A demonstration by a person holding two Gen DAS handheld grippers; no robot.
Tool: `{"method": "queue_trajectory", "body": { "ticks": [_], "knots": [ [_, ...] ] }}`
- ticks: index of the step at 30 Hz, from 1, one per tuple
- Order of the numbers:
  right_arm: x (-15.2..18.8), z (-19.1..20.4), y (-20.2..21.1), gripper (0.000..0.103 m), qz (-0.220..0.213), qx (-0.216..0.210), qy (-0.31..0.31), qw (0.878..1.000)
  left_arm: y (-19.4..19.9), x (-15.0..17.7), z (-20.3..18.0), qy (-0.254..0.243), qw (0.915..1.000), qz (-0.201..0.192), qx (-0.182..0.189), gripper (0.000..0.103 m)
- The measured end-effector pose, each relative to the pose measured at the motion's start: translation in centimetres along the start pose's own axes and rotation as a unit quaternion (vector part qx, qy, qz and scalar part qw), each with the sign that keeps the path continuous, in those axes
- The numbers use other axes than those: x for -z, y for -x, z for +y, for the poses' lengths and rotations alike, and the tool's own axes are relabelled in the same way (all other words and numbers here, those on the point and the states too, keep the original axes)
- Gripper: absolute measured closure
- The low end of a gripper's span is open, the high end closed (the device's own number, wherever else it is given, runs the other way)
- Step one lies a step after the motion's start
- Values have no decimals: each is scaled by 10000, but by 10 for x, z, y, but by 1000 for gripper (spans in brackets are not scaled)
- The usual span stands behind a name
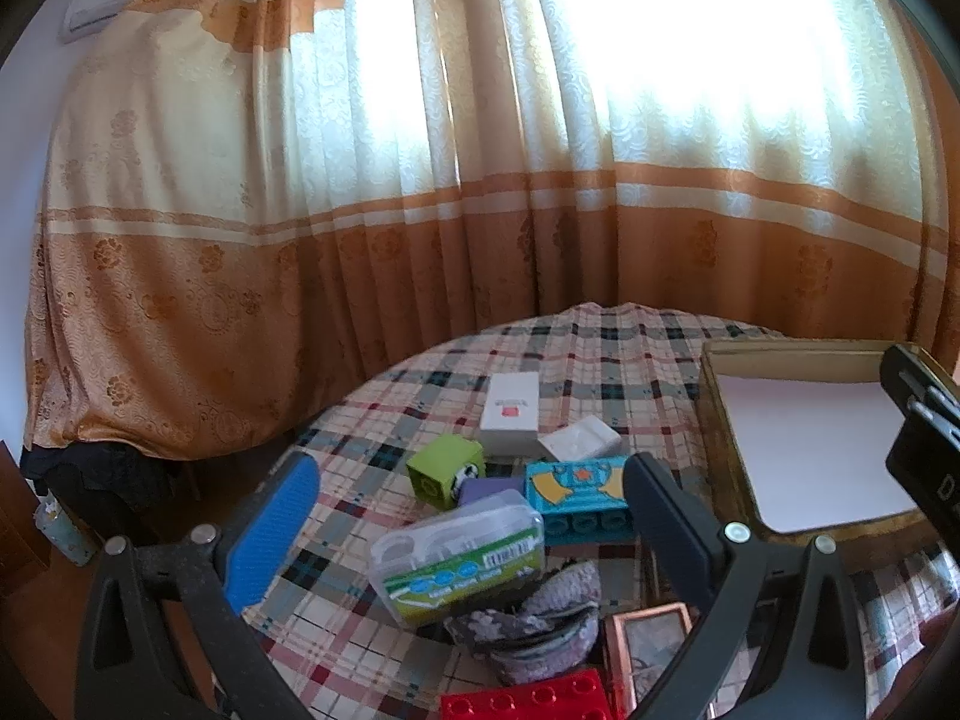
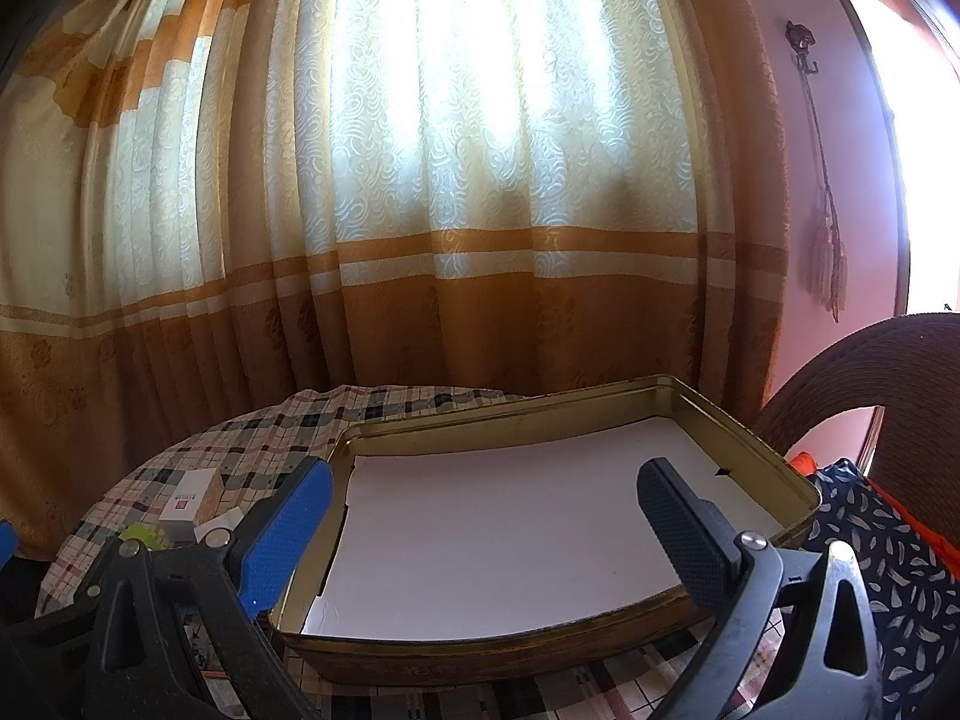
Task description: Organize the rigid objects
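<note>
On the plaid tablecloth [image 1: 420, 396] lies a pile of objects: a clear plastic case with a green label [image 1: 459, 558], a green cube [image 1: 445, 471], a teal box [image 1: 576, 498], a purple block [image 1: 489, 489], two white boxes [image 1: 510, 414] [image 1: 579, 438], a red studded brick [image 1: 528, 699] and a copper picture frame [image 1: 651, 654]. My left gripper [image 1: 468, 516] hovers open over the case. A gold tin tray lined with white paper [image 1: 720, 420] stands at the right. In the right wrist view my right gripper [image 2: 486, 516] is open above that tray [image 2: 798, 480], holding nothing.
A grey patterned fabric pouch [image 1: 540, 618] lies among the objects. Orange and cream curtains [image 1: 360, 210] hang close behind the round table. A wicker chair [image 2: 852, 372] with dark patterned fabric [image 2: 888, 552] stands right of the tray. My right gripper's body [image 1: 924, 450] shows over the tray's right side.
</note>
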State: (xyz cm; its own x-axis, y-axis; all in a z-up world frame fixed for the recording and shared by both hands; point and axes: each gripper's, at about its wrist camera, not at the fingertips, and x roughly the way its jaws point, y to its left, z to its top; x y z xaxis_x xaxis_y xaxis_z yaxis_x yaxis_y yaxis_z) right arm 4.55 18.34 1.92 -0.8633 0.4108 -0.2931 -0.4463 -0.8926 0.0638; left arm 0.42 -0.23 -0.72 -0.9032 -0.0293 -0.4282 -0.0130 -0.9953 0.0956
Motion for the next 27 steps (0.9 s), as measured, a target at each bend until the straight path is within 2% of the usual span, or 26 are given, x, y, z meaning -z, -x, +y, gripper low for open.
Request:
{"method": "queue_trajectory", "body": {
  "ticks": [6,12,14,16,19,23,24,26,27],
  "knots": [
    [2,-1,1,0,-15,-33,-44,10000,1,6,14,312,9987,334,229,1],
    [3,-5,4,1,140,-273,-63,9995,17,14,30,-19,9990,354,257,1],
    [6,-4,7,1,278,-342,20,9990,20,16,39,-94,9981,447,405,1],
    [10,-1,16,1,454,-593,137,9971,21,21,51,-61,9961,616,631,1],
    [17,5,28,1,603,-890,273,9938,21,30,66,13,9942,812,699,1],
    [26,21,39,1,975,-1454,582,9828,18,36,81,147,9917,1041,742,1],
    [31,29,38,2,1233,-1670,665,9760,17,38,85,164,9912,1079,749,1],
    [39,38,35,19,1552,-1862,738,9673,17,39,89,152,9912,1114,704,2],
    [45,44,32,23,1803,-1977,790,9603,17,40,92,143,9911,1137,680,2]
  ]
}}
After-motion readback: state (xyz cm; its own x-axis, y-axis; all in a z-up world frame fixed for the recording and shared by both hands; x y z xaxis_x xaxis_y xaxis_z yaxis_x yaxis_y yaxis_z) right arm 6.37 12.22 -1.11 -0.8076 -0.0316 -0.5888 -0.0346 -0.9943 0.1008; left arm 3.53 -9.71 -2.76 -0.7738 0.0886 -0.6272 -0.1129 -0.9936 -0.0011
